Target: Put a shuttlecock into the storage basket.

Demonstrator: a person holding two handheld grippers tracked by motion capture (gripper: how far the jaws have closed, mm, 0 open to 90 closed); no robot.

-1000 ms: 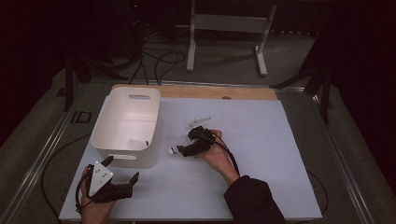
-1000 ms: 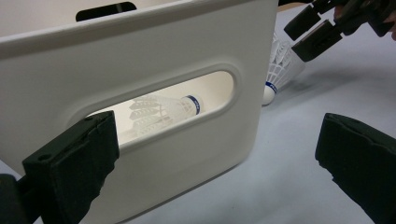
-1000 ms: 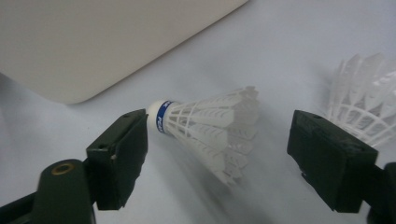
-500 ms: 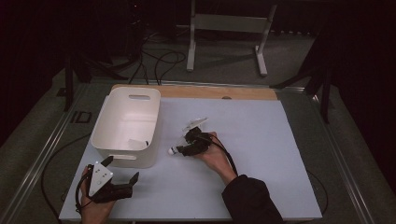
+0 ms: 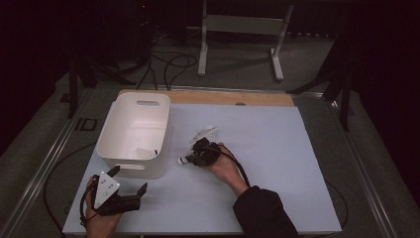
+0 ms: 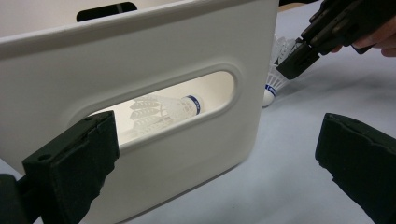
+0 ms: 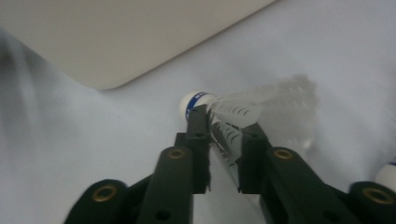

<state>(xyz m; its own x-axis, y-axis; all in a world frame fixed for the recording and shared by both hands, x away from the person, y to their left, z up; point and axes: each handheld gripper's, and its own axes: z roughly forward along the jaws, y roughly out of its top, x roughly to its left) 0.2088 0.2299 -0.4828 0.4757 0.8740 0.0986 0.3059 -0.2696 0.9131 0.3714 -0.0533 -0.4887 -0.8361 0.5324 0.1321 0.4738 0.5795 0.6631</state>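
My right claw (image 5: 194, 155) is down on the pale tabletop (image 5: 277, 163), just beside the white plastic bin (image 5: 134, 133), and its jaws are pinching the feathered skirt of a white shuttlecock (image 7: 243, 112). The cork tip with its blue band points toward the bin's rounded corner, and the shuttlecock lies on its side on the tabletop. Another shuttlecock (image 5: 204, 133) lies just behind my right hand (image 5: 225, 167), farther from me. My left claw (image 5: 130, 187) rests near the front left corner of the tabletop, its jaws spread wide with nothing between them, facing the bin's near wall. Through the handle slot in that wall I can see a shuttlecock (image 6: 163, 109) lying inside the bin, cork with blue band to the right.
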